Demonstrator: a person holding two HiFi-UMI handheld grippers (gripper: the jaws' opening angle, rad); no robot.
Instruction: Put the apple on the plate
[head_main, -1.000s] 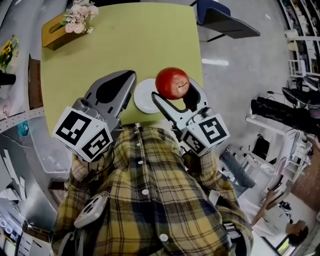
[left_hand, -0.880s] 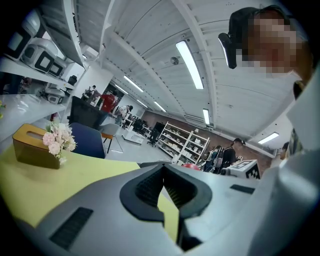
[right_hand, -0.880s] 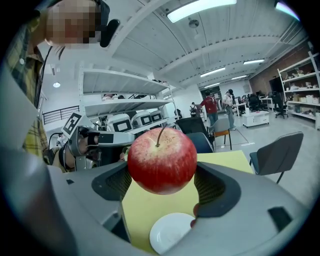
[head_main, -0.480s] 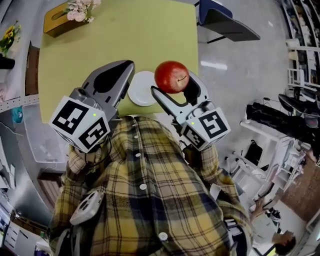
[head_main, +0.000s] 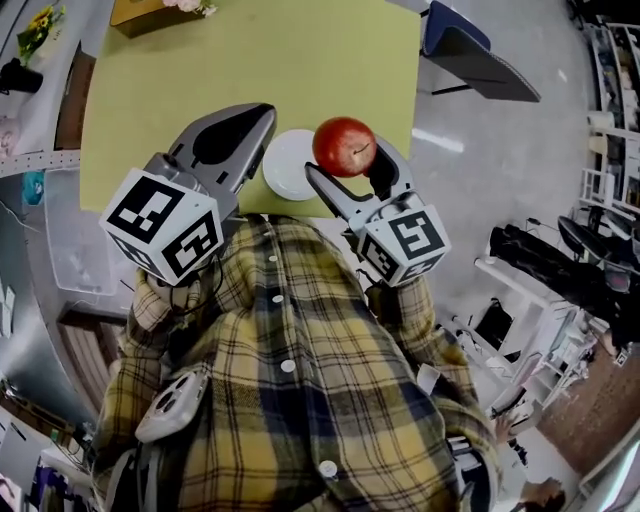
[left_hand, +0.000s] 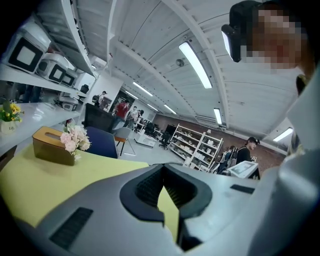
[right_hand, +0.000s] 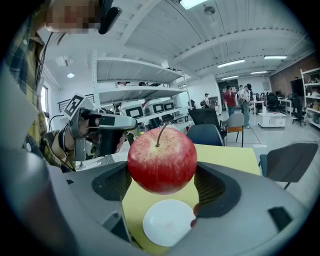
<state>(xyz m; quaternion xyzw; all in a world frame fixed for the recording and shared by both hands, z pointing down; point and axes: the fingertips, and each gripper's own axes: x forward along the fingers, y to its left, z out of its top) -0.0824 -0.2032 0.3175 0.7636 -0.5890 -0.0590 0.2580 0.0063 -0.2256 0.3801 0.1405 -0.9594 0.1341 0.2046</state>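
A red apple (head_main: 345, 146) (right_hand: 162, 160) with a stem hangs above the table, and my right gripper (head_main: 348, 160) (right_hand: 164, 184) is shut on it from both sides. A small white plate (head_main: 288, 166) (right_hand: 167, 222) lies empty on the yellow-green table (head_main: 250, 70) near its front edge. The apple is over the plate's right side and clear of it. Left of the plate, above the table, my left gripper (head_main: 256, 124) (left_hand: 162, 172) is shut with nothing in it.
A wooden tissue box with pink flowers (head_main: 150, 8) (left_hand: 52, 147) stands at the table's far left corner. A blue chair (head_main: 465, 45) (right_hand: 205, 134) is beyond the far right corner. The table's right edge runs just right of the apple.
The head view has shifted, so table and plate sit slightly differently in frame. The right gripper still holds the apple above the plate's right side; both grippers have barely moved.
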